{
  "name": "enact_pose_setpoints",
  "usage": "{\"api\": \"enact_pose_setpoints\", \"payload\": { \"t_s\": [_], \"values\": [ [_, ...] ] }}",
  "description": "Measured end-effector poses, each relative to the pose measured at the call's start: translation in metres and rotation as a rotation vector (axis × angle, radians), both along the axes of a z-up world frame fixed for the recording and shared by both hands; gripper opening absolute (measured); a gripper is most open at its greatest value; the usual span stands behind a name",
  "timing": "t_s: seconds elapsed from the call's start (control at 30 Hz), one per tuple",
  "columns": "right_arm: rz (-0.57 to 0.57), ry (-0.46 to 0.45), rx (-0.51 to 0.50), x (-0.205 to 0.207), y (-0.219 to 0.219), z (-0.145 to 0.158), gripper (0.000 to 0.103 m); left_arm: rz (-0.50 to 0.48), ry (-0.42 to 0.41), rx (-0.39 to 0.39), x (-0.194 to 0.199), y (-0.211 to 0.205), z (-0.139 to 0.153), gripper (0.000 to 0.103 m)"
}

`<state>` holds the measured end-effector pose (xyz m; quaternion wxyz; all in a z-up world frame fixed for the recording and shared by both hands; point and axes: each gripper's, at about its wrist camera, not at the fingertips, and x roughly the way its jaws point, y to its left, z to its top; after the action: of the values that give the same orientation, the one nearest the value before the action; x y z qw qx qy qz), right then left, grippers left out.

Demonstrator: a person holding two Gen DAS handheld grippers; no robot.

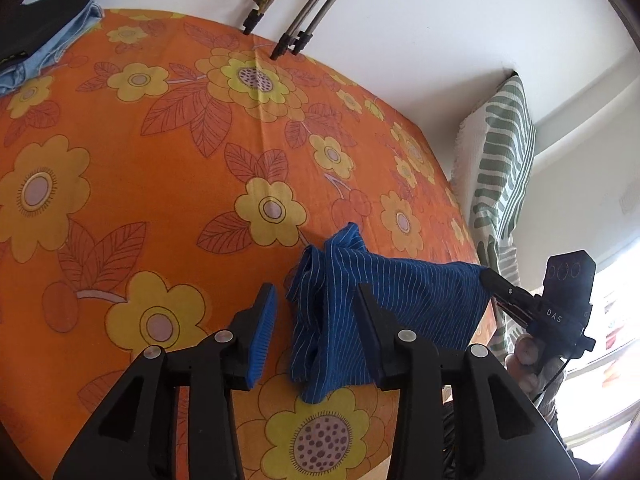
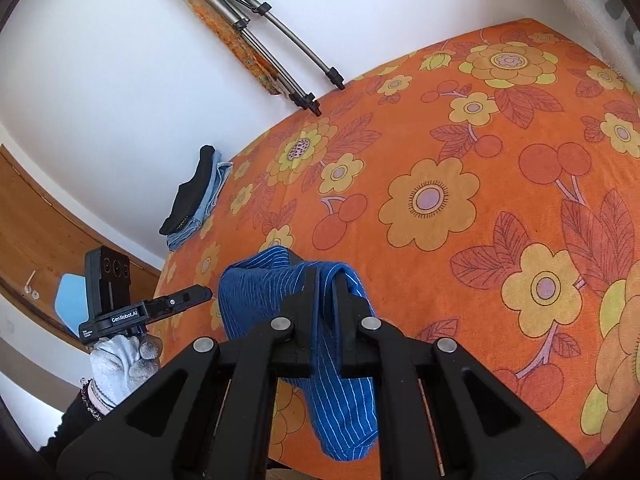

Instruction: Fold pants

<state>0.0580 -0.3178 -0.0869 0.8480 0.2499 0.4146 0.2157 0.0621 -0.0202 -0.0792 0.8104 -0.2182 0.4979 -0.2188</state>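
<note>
Blue pants with thin white stripes (image 1: 400, 300) hang bunched above an orange flowered bedspread (image 1: 160, 140). My left gripper (image 1: 316, 300) is open, its blue pads either side of the hanging cloth, not closed on it. My right gripper (image 2: 325, 280) is shut on the pants (image 2: 256, 300) at an upper edge and holds them up; it shows at the right in the left wrist view (image 1: 486, 276). The left gripper shows at the left in the right wrist view (image 2: 200, 293).
A stack of folded clothes, black on light blue (image 2: 196, 196), lies at the bed's far corner. Tripod legs (image 2: 280, 72) lean on the white wall. A green-striped white cloth (image 1: 500, 168) hangs beside the bed. A wooden door (image 2: 36, 224) is at left.
</note>
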Motion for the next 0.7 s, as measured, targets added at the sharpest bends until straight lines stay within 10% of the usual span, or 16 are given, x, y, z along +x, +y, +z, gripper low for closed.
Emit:
{"api": "enact_pose_setpoints", "payload": {
  "t_s": [0.57, 0.7],
  "values": [
    [-0.003, -0.005, -0.026, 0.001, -0.004, -0.003, 0.005, -0.075, 0.039, -0.039, 0.036, -0.029, -0.003, 0.036],
    [-0.009, -0.002, -0.025, 0.001, -0.006, -0.003, 0.005, -0.079, 0.035, -0.020, 0.033, -0.033, -0.004, 0.005]
  ]
}}
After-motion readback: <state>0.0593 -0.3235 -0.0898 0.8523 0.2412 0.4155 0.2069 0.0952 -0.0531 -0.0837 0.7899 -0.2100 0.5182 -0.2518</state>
